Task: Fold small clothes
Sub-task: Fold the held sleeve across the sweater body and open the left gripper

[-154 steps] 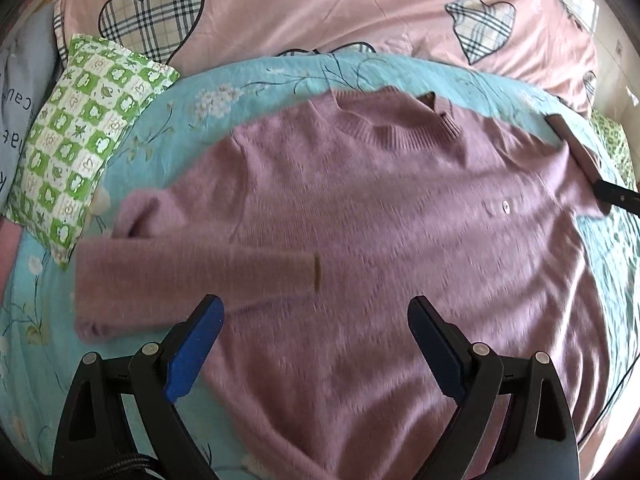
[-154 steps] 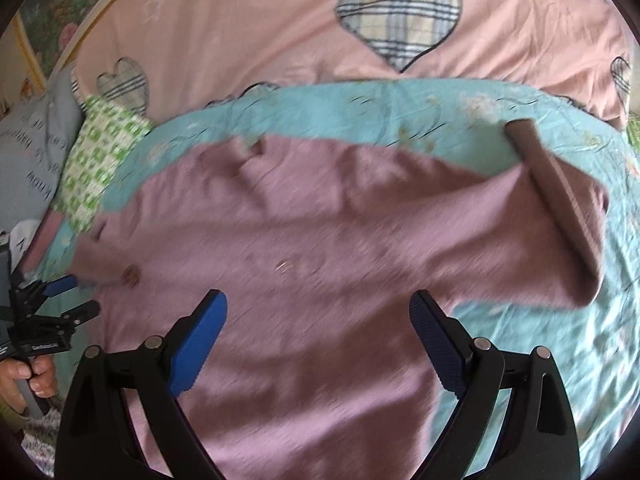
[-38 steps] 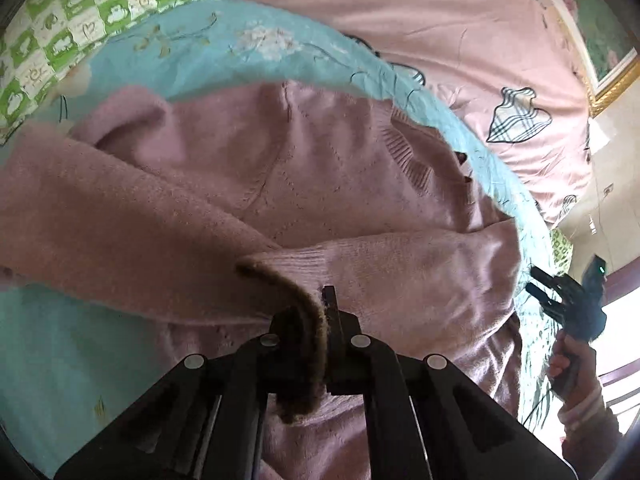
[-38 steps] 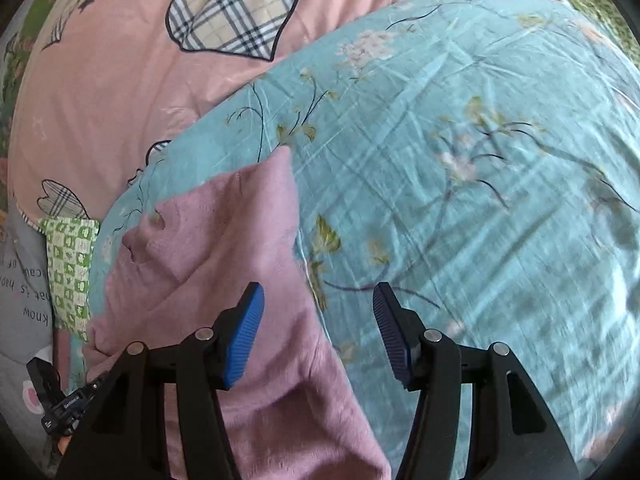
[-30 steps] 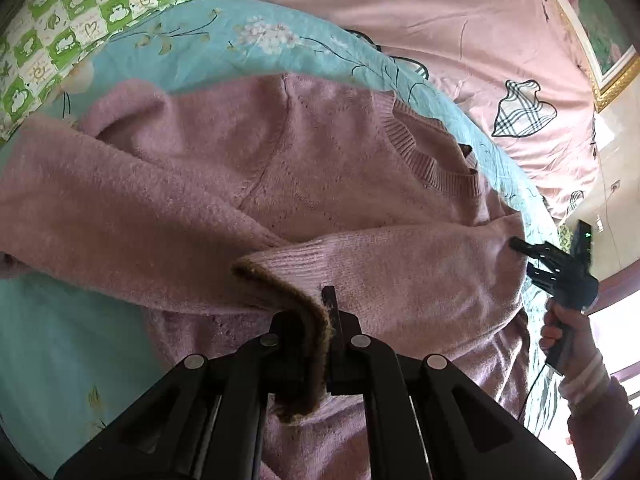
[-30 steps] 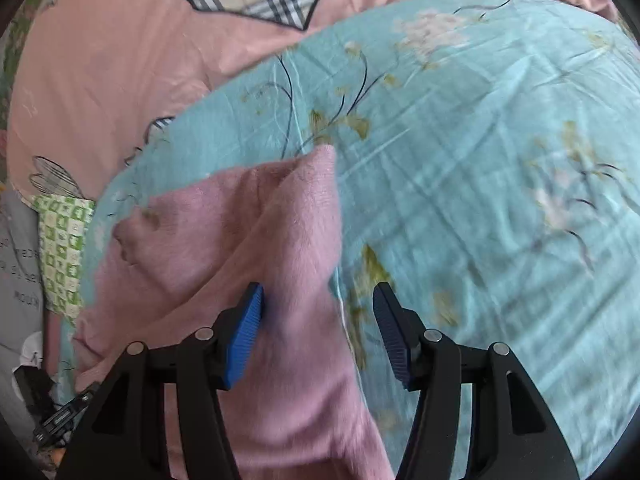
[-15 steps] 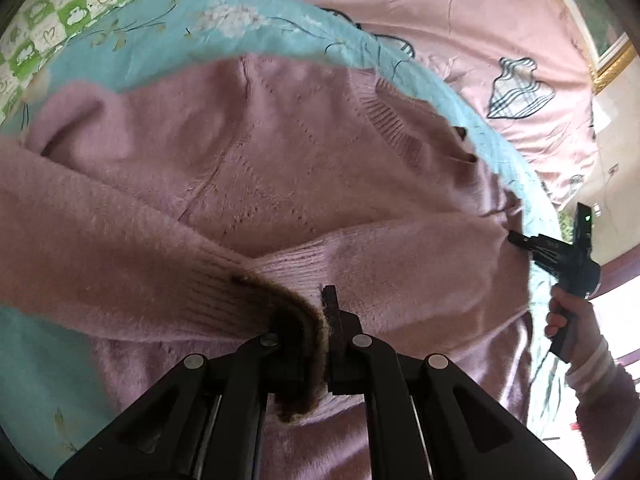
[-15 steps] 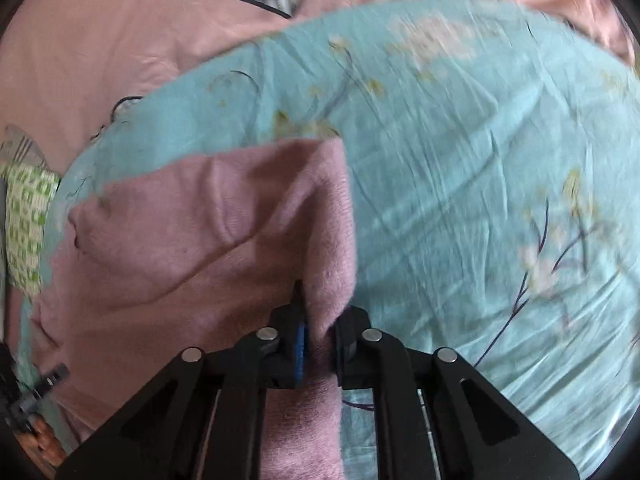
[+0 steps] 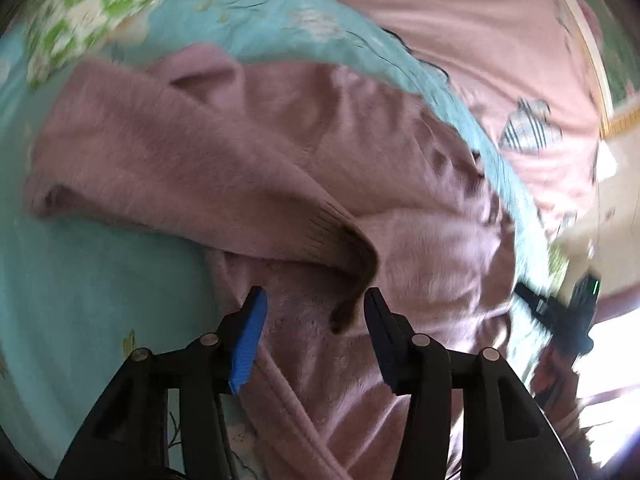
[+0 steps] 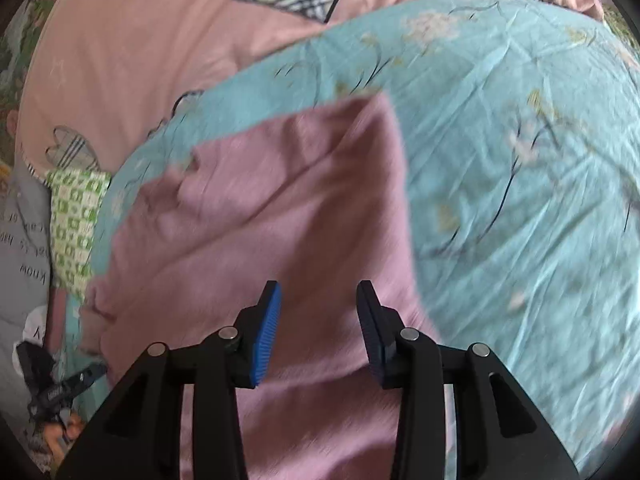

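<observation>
A mauve knitted sweater (image 9: pixel 360 168) lies on the teal floral sheet (image 9: pixel 80 288). Its left sleeve is folded across the body, and the ribbed brown cuff (image 9: pixel 356 264) lies just beyond my left gripper (image 9: pixel 314 320), which is open and empty above it. In the right wrist view the sweater (image 10: pixel 280 208) has its right side folded in to a straight edge. My right gripper (image 10: pixel 318 320) is open and empty over that folded part. Both views are blurred.
A pink quilt with plaid hearts (image 10: pixel 160 40) lies beyond the sheet. A green-and-white checked pillow (image 9: pixel 104 4) sits at the far left. The right gripper and hand (image 9: pixel 568 320) show at the left view's right edge; the left gripper (image 10: pixel 60 388) shows at the right view's lower left.
Both grippers have opened. The left let go of the sleeve cuff, which now lies on the sweater body. The right let go of the folded sweater edge and pulled back a little.
</observation>
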The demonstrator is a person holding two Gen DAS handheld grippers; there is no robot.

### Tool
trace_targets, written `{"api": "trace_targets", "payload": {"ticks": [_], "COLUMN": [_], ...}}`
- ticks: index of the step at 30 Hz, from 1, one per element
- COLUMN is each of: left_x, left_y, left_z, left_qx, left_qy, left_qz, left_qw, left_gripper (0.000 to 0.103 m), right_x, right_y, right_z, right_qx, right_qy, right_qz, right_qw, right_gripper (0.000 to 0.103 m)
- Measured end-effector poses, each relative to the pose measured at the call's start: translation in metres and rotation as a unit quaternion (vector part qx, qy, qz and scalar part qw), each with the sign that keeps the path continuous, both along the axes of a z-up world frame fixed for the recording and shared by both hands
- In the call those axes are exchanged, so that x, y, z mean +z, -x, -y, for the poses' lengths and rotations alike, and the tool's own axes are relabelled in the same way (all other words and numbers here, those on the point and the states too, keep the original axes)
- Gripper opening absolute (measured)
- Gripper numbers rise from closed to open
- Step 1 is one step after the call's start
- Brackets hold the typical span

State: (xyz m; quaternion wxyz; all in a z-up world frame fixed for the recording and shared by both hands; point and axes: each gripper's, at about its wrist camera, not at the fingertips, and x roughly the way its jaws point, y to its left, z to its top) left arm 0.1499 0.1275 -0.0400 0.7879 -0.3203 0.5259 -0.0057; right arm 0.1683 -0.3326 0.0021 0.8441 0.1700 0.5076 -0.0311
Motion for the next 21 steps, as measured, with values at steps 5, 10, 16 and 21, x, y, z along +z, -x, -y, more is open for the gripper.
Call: {"api": "trace_targets", "payload": {"ticks": [5,10,16,21], "left_x": [-0.018,-0.035,-0.003,0.058], "left_y": [-0.012,-0.027,-0.024,-0.018], "left_z": [-0.023,-0.030,-0.037,-0.024], "left_qx": [0.071,0.115,0.135,0.102], "left_qy": [0.056,0.075,0.045,0.021], "left_qz": [-0.005,-0.009,0.050,0.115], "left_qw": [0.9958,0.9905,0.9885,0.9878], "left_gripper": [0.056,0.046,0.004,0.003], "right_x": [-0.002,0.006,0.015,0.020], "right_y": [0.007,0.015,0.026,0.030], "right_z": [-0.027,-0.044,-0.049,-0.044], "right_qx": [0.020,0.034,0.039,0.030], "right_qy": [-0.008,-0.006,0.006,0.006], "right_qz": [-0.012,-0.012,-0.010,-0.001], "right_qw": [1.000,0.999,0.999,1.000], "right_gripper": [0.041,0.041,0.041,0.041]}}
